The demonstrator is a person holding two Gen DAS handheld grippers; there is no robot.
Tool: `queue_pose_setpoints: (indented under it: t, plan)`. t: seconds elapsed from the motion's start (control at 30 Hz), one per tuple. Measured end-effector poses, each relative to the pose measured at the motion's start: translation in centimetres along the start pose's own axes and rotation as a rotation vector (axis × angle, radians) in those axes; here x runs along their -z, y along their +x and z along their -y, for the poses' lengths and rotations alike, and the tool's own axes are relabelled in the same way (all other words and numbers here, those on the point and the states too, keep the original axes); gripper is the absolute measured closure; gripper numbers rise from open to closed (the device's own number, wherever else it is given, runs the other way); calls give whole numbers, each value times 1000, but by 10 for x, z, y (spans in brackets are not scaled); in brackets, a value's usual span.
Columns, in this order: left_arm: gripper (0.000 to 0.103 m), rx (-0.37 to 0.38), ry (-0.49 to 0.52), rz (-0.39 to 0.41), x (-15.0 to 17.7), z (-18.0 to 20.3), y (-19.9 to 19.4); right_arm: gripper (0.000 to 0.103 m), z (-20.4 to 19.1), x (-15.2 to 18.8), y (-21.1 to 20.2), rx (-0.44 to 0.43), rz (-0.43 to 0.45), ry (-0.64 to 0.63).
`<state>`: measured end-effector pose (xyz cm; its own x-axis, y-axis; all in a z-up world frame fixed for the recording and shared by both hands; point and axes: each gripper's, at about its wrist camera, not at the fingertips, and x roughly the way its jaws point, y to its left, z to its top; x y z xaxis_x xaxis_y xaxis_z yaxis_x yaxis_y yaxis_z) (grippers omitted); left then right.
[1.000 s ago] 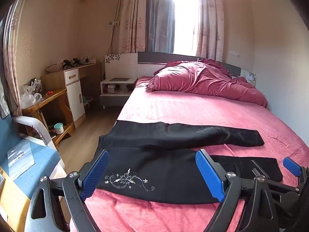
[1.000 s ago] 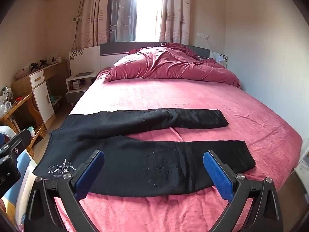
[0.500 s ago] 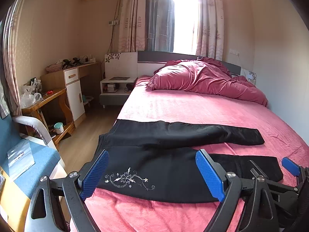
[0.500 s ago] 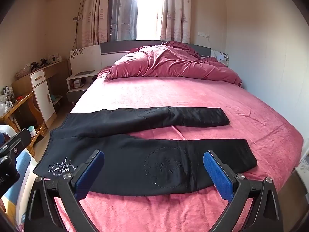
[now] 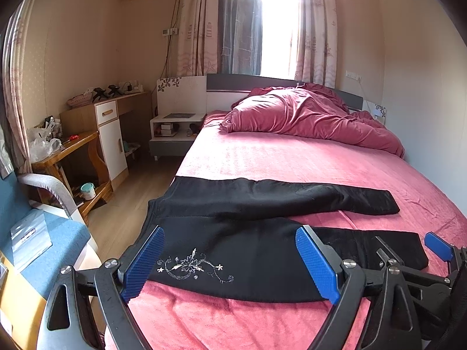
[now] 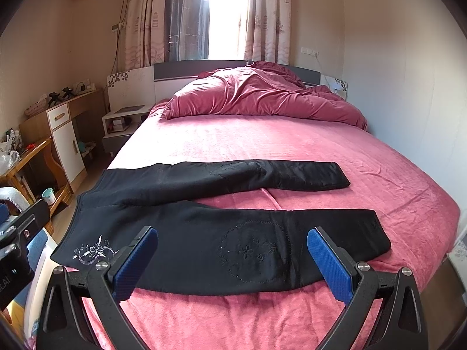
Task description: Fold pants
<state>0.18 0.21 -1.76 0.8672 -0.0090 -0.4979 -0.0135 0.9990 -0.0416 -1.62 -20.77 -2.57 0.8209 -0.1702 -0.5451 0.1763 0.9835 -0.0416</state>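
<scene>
Black pants (image 5: 248, 250) (image 6: 221, 233) lie flat on the pink bed (image 5: 306, 160) (image 6: 262, 145), waist at the left edge, both legs spread apart and pointing right. White embroidery (image 5: 192, 265) (image 6: 93, 250) marks the near hip. My left gripper (image 5: 230, 262) hovers open above the near hip area, nothing between its blue pads. My right gripper (image 6: 233, 262) hangs open over the near leg, also holding nothing. Its blue pad (image 5: 437, 242) shows at the right of the left wrist view.
A crumpled maroon duvet (image 5: 306, 119) (image 6: 256, 96) lies at the headboard. Left of the bed stand a white nightstand (image 5: 172, 131), a wooden desk with cabinet (image 5: 108, 128), a low wooden table (image 5: 64, 151) and a blue chair (image 5: 49, 242). A wall runs along the bed's right side.
Both grippers have drifted slightly back and up, so the pants sit a little lower in each view. The pants have not moved, and both grippers stay open.
</scene>
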Motion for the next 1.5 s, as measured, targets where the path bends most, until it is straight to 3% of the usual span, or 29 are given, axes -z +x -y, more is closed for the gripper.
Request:
queue_pose_setpoints:
  t: [0.9, 1.23, 1.33, 1.5]
  plan:
    - [10, 2, 1, -20, 3, 0, 5, 0, 5, 7, 11, 5, -16, -1]
    - [10, 14, 3, -67, 11, 1, 19, 0, 5, 13, 27, 3, -54, -1]
    - [10, 55, -7, -101, 13, -1, 28, 0, 5, 16, 32, -10, -77, -1]
    - [9, 217, -85, -235, 27, -20, 61, 0, 9, 26, 46, -38, -126, 13]
